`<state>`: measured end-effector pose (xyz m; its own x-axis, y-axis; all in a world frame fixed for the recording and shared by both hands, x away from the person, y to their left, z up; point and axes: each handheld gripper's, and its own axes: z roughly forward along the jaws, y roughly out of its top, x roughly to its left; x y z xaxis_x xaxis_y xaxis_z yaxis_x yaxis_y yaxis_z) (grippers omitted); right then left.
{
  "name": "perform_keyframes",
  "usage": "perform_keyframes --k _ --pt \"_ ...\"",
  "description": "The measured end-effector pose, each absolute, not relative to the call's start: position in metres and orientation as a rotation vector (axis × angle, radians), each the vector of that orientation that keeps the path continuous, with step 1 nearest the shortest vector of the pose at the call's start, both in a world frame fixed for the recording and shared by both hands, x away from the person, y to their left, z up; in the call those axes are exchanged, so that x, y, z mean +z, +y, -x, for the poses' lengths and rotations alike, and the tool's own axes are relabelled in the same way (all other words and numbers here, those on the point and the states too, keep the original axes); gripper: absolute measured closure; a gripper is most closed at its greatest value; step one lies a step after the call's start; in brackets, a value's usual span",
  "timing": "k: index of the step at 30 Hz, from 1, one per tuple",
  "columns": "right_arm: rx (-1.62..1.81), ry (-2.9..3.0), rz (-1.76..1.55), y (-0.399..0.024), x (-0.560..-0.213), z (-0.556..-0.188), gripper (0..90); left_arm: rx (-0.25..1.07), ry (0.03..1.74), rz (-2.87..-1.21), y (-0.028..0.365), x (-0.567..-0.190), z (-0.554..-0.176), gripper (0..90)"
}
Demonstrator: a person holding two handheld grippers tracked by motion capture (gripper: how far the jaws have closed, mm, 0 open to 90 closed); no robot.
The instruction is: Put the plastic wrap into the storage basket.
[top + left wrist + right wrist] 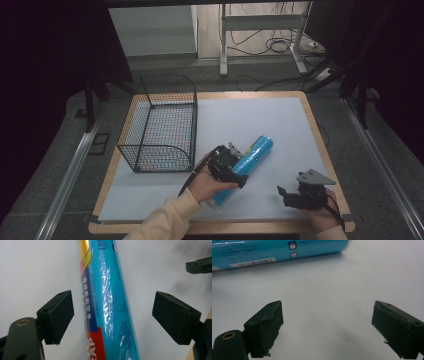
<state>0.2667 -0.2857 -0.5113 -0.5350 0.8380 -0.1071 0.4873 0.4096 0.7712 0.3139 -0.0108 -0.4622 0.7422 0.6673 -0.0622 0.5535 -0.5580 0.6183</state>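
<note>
In the high view, the left gripper (231, 161) is over the lower half of a blue roll of wrap (246, 164), which lies at an angle on the white mat (260, 120) of the wooden table (317, 135). The person's left hand (209, 184) holds this gripper from behind, and a pale yellow sleeve (165, 220) covers the forearm. The far end of the roll points away from the gripper, up and to the right. A black wire basket (161, 125) stands to the left of this gripper, near it but not touching. The right gripper (292, 192) is well to the right of the roll, low on the mat, and carries a grey three-cornered plate (314, 177) on top. The right hand (322, 215) holds it near the table edge.

In the left gripper view, the roll (107, 302) runs straight ahead between the two black jaws. The jaws are wide apart and there is a gap on each side, so they do not touch the roll. The jaw of the other gripper (200, 266) shows far off at the upper right.

In the right gripper view, the jaws of the right gripper (327, 327) stand wide apart with bare white mat (332, 295) between them. The roll (279, 250) lies across the top, ahead of the jaws and clearly apart from them, with a barcode on its side.
</note>
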Motion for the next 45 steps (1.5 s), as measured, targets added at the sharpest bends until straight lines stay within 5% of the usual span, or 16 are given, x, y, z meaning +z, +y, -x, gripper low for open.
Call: perform_keyframes --k 28,33,45 --pt "0.954 2.193 -1.121 -0.286 -0.512 -0.267 10.4 0.187 1.008 -2.475 -0.047 -0.498 -0.352 18.7" --pt "0.952 2.193 -1.121 -0.286 -0.512 -0.267 10.4 0.123 1.019 -2.507 -0.047 -0.5 -0.357 28.2" --pt "0.946 2.194 -1.125 -0.286 -0.512 -0.268 10.4 0.033 1.064 -2.492 -0.044 -0.498 -0.364 30.1"
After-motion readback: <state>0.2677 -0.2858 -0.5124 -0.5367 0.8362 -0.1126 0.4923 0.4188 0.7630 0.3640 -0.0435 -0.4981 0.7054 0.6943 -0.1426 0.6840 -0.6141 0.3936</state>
